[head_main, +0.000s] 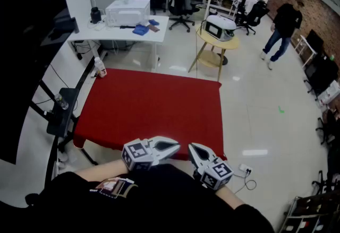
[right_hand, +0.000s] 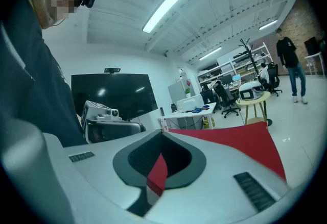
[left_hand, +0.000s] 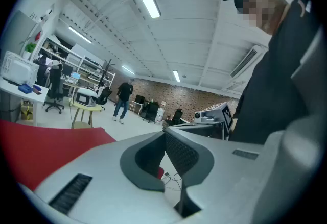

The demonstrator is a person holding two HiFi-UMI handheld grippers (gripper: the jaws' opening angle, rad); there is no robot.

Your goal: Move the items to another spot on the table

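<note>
pale glossy floor (head_main: 260, 115) runs through an open workroom, brick wall (head_main: 313, 9) at far right. big black screen (head_main: 26, 57) on a stand at left. red-covered bench (head_main: 154, 104) straight ahead, its near edge close to the person. behind it a white desk (head_main: 119, 33) with a white box and small blue things on top. to its right a round yellow table (head_main: 218, 41) carrying a white appliance (head_main: 220, 26). a person in dark top (head_main: 281, 27) stands far right. left gripper (head_main: 178, 147) and right gripper (head_main: 192, 148) sit side by side at the near edge, jaws pressed together, nothing between. items: cannot tell where they are.
</note>
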